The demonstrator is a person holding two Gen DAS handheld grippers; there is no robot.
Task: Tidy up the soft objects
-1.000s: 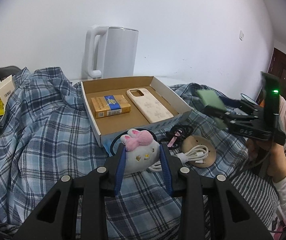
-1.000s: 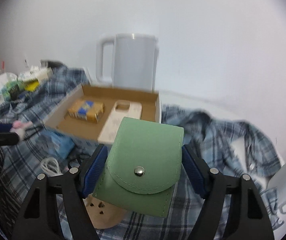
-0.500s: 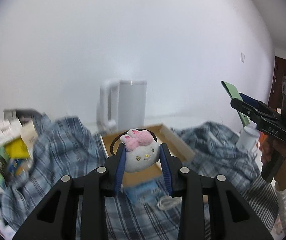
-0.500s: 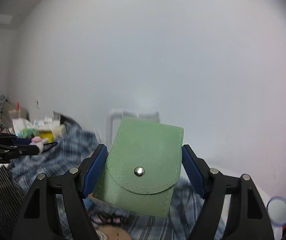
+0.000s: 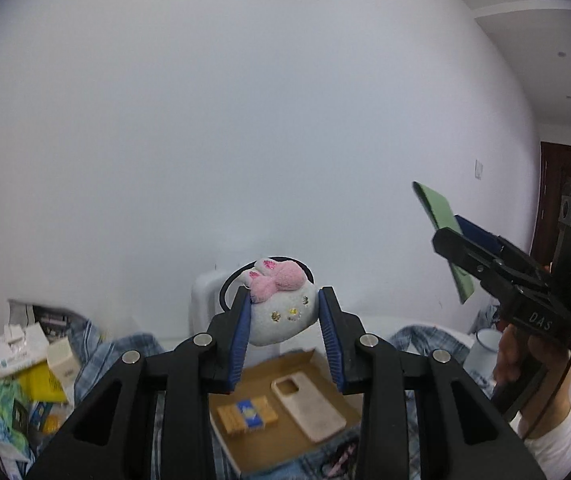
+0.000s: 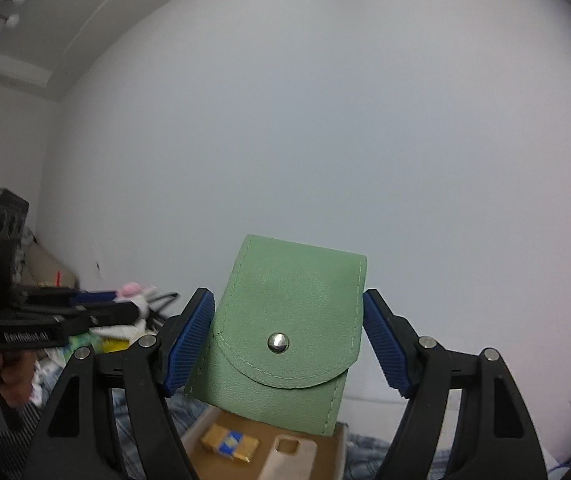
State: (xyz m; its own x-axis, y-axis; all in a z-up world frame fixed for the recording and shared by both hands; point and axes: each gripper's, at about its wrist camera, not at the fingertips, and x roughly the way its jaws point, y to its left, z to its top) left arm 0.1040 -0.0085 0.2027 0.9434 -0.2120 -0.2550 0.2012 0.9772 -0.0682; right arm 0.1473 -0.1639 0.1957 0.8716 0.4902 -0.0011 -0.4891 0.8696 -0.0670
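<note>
Both grippers have risen well above the cardboard tray [image 5: 285,446] since a second ago. The left gripper [image 5: 284,330] clamps a plush cat charm [image 5: 281,318]; the right gripper [image 6: 287,340] clamps a green pouch [image 6: 285,340], long axis upright. The tray lies below and ahead of both.

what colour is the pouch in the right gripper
Light green pouch with a silver snap; clearest in the right wrist view.

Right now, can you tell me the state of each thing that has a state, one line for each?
Left gripper: jaws shut on the plush toy.
Plush toy: held in the air.
Right gripper: jaws shut on the green pouch.
Green pouch: held up, flap snapped closed.
Cardboard box: open on top, holding a phone case and a yellow packet.
</note>
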